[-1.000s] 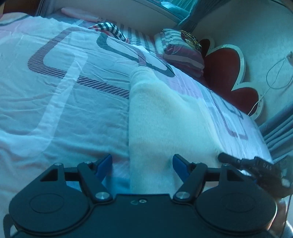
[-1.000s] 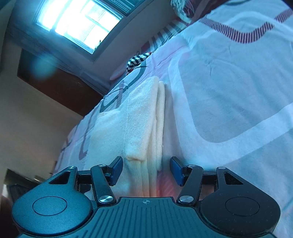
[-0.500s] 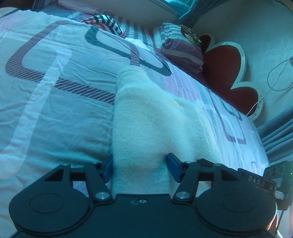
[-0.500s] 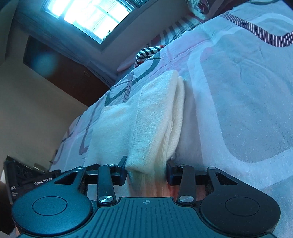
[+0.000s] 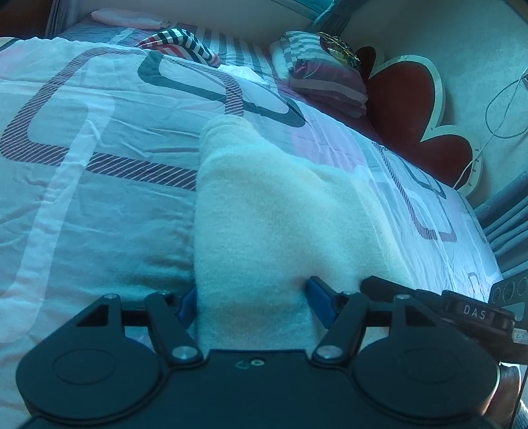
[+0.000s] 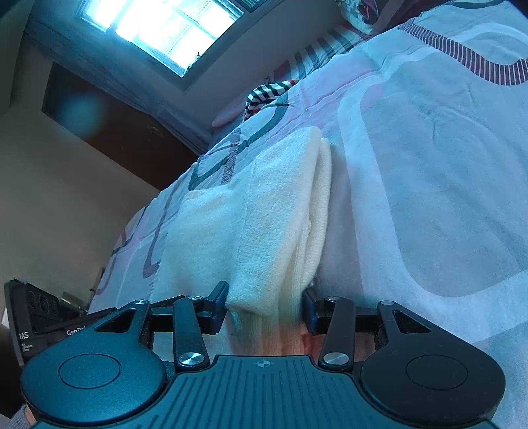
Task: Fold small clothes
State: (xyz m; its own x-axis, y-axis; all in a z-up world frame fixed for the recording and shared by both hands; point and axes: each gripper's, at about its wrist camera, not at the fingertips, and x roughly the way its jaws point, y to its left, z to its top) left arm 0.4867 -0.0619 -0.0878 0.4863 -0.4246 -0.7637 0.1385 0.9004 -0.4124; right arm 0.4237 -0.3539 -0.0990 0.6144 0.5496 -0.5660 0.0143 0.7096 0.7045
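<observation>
A cream knit garment (image 5: 264, 211) lies folded into a long strip on the patterned bedsheet (image 5: 85, 204). My left gripper (image 5: 252, 302) has its blue pads on either side of the near end of the garment, and the cloth fills the gap between them. In the right wrist view the garment (image 6: 264, 204) shows stacked layers at its edge. My right gripper (image 6: 264, 305) has its pads pressed against the garment's other near corner, cloth bunched between them. The right gripper's body also shows at the left wrist view's right edge (image 5: 468, 310).
A black, white and red striped garment (image 5: 184, 43) lies at the far side of the bed. Striped pillows (image 5: 323, 72) lean on a red flower-shaped headboard (image 5: 415, 109). A window (image 6: 165, 29) and a dark door (image 6: 115, 132) are beyond the bed.
Both grippers moved forward onto the garment's near end and their jaws narrowed from wide open onto the cloth.
</observation>
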